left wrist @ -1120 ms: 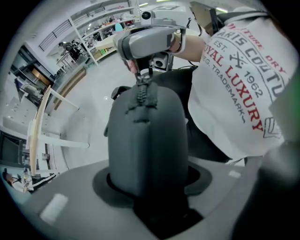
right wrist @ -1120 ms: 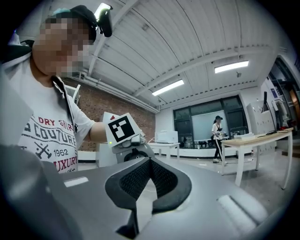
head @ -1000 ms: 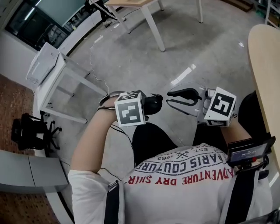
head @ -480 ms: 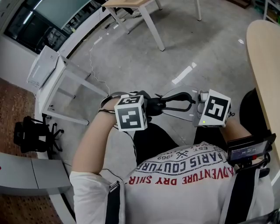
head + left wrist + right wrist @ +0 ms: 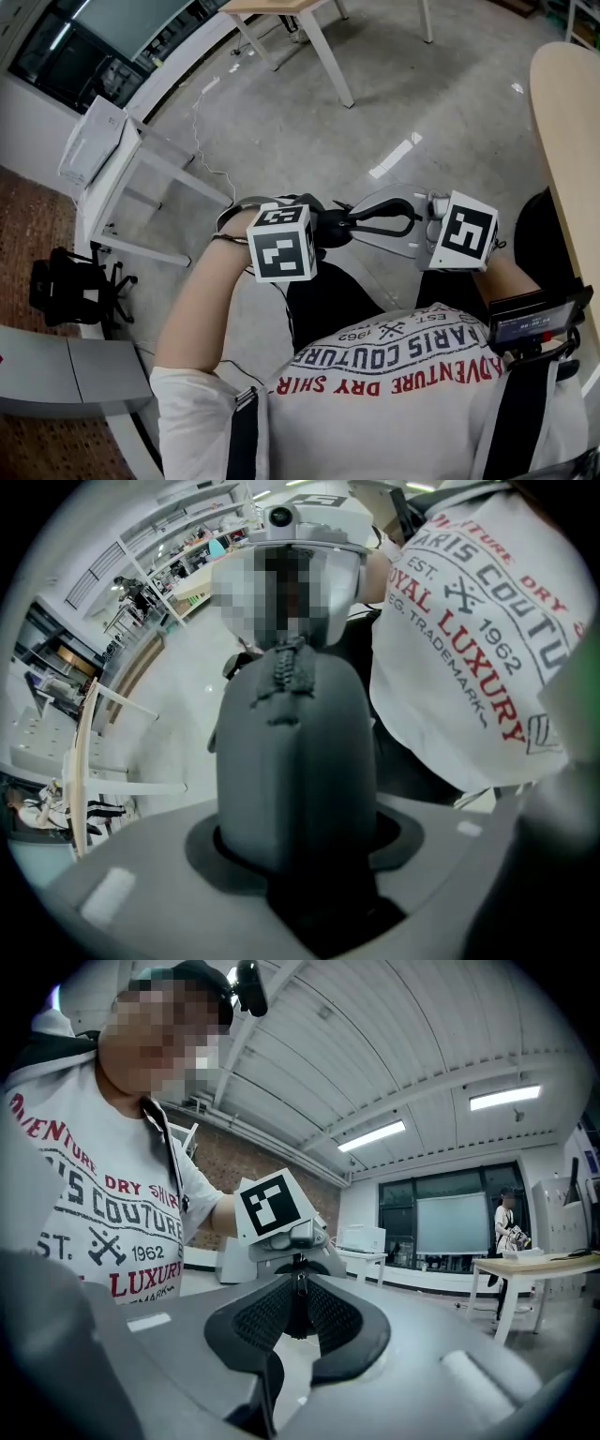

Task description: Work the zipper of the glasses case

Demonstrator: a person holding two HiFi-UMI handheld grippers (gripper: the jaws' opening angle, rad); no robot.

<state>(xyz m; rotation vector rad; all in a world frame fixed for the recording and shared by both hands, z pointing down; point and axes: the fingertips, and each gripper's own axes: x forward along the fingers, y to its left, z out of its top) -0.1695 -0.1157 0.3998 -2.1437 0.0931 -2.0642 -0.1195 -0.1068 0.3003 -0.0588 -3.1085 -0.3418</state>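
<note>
I hold a dark grey glasses case [image 5: 330, 226] in front of the person's chest, and my left gripper [image 5: 314, 228] is shut on it. In the left gripper view the case [image 5: 291, 761] stands upright between the jaws, its zipper [image 5: 284, 664] running up the middle. My right gripper [image 5: 352, 218] reaches in from the right to the end of the case. In the right gripper view the small metal zipper pull [image 5: 300, 1288] hangs between the textured pads [image 5: 255, 1321], and the jaws of the right gripper [image 5: 300, 1303] are closing on it.
Grey concrete floor lies below. A light wooden tabletop [image 5: 570, 141] curves along the right edge. White table legs [image 5: 328, 56] stand at the top, a white stand [image 5: 103, 155] and a black chair [image 5: 70, 281] at the left. A person [image 5: 507, 1213] stands far off.
My right gripper has moved left, from a gap away to the end of the case. Its jaw tips have come together there. The left gripper with the case has hardly shifted.
</note>
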